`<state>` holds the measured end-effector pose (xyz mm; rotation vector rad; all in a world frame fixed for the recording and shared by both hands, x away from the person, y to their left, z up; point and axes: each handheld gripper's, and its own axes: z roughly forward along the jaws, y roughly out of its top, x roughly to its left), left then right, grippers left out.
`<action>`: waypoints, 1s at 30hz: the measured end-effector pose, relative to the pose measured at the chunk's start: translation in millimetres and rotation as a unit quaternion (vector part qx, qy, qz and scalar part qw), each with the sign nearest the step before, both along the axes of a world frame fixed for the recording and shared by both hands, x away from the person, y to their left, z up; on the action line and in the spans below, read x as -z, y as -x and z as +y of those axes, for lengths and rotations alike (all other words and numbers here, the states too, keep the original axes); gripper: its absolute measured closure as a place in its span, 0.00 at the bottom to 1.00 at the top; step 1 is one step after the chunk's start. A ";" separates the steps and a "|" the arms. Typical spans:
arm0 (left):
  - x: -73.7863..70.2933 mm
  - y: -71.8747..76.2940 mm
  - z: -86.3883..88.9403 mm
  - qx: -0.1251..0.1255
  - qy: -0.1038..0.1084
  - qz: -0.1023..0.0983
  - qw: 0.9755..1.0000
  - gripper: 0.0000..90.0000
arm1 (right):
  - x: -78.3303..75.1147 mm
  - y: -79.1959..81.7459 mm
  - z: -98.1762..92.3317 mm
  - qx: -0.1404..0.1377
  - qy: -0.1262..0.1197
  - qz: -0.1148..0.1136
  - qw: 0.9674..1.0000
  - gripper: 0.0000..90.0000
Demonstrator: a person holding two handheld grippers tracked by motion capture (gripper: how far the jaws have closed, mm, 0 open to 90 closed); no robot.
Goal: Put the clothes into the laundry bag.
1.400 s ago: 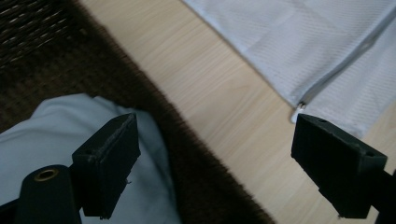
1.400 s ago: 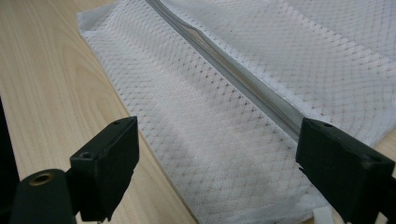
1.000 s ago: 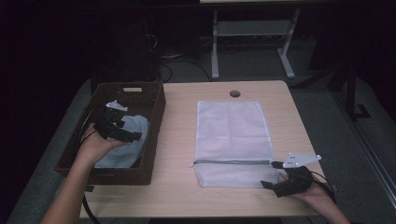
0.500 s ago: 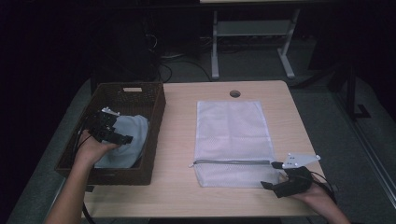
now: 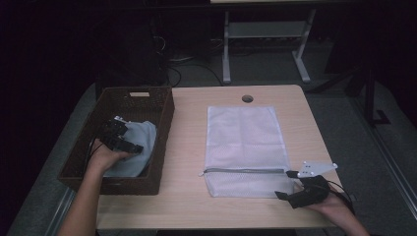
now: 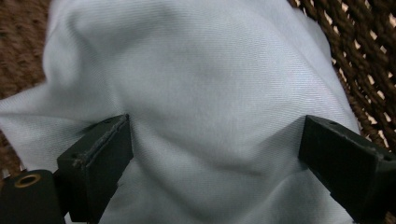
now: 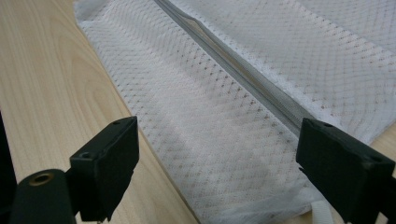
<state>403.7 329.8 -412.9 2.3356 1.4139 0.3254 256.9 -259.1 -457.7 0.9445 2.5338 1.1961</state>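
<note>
Right now the left gripper (image 5: 134, 146) is down inside the wicker basket (image 5: 162, 147), jaws spread wide with the pale blue cloth (image 6: 210, 102) bulging between them, pressed into the fabric but not yet pinched. Over at four o'clock, the right gripper (image 5: 281, 185) waits with jaws apart at the near corner of the mesh laundry bag (image 5: 243, 142), whose zipper (image 7: 243, 70) runs nine-to-three across the near end.

Pale cloth (image 6: 210, 93) cut off below

pale blue cloth (image 6: 205, 93), brown basket (image 5: 162, 142), white mesh bag (image 5: 243, 142)
</note>
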 end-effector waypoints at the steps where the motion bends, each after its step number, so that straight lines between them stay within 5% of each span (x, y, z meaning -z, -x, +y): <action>1: 0.4 -0.8 -1.4 0.004 -0.006 0.002 1.000 0.10 | 0.0 0.0 0.0 0.000 0.002 -0.001 1.000 0.14; 8: 9.7 -4.2 -12.6 0.018 -0.042 0.026 0.999 0.10 | 0.9 -0.4 0.9 -0.004 0.004 0.000 1.000 0.14; 19: 20.9 -6.0 -24.5 0.032 -0.115 0.022 0.993 0.09 | 1.8 0.0 0.7 -0.006 0.006 0.001 1.000 0.14; 23: 21.0 -5.3 -25.2 0.031 -0.123 0.024 0.992 0.10 | 1.5 0.3 1.1 -0.005 0.005 0.002 1.000 0.14; 30: 14.3 -3.6 -17.4 0.009 -0.128 0.017 0.992 0.42 | 1.3 0.6 0.7 -0.005 0.006 0.002 1.000 0.14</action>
